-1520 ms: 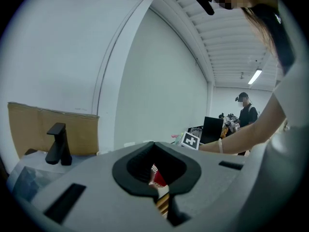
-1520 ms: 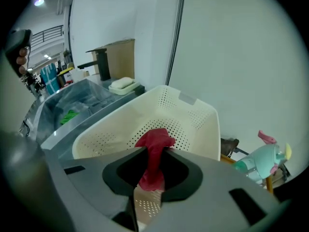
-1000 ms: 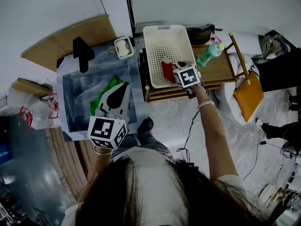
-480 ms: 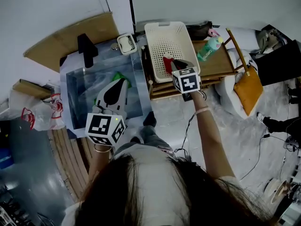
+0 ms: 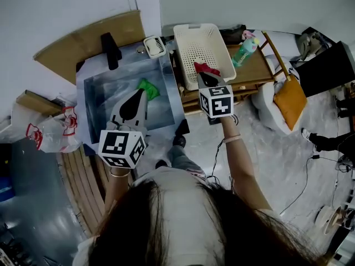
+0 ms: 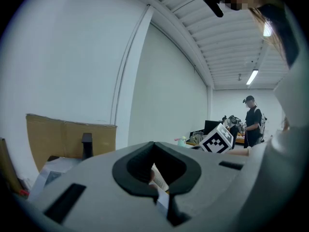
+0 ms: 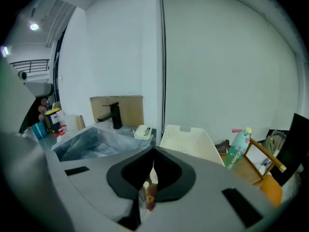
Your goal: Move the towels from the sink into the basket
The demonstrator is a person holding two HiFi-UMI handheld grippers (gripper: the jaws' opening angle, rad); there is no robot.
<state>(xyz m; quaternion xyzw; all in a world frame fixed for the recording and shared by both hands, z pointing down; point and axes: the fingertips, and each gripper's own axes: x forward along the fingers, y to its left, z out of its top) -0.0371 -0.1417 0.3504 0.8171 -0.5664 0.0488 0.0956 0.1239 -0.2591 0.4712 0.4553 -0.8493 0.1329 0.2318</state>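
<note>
A green towel [image 5: 147,88] lies crumpled in the grey sink [image 5: 97,101], at its right side. My left gripper [image 5: 137,94] hovers over the sink, its tip just short of that towel; its jaws [image 6: 154,145] meet with nothing in them. A red towel [image 5: 206,68] lies in the near part of the white perforated basket [image 5: 191,37]. My right gripper [image 5: 206,78] is above the basket's near rim, close to the red towel. Its jaws [image 7: 153,152] have just been closing and are shut, with nothing between them.
A black faucet [image 5: 111,50] and a soap dish [image 5: 155,46] stand at the sink's back edge. The basket rests on a wooden stand [image 5: 258,76] beside a green bottle [image 5: 244,49]. An orange cushion [image 5: 288,103] leans at the right. A person [image 6: 252,121] stands far off.
My right gripper drew back from inside the basket to its near rim, shutting, and the red towel stayed in the basket. The green towel, covered by the left gripper before, now shows past its tip.
</note>
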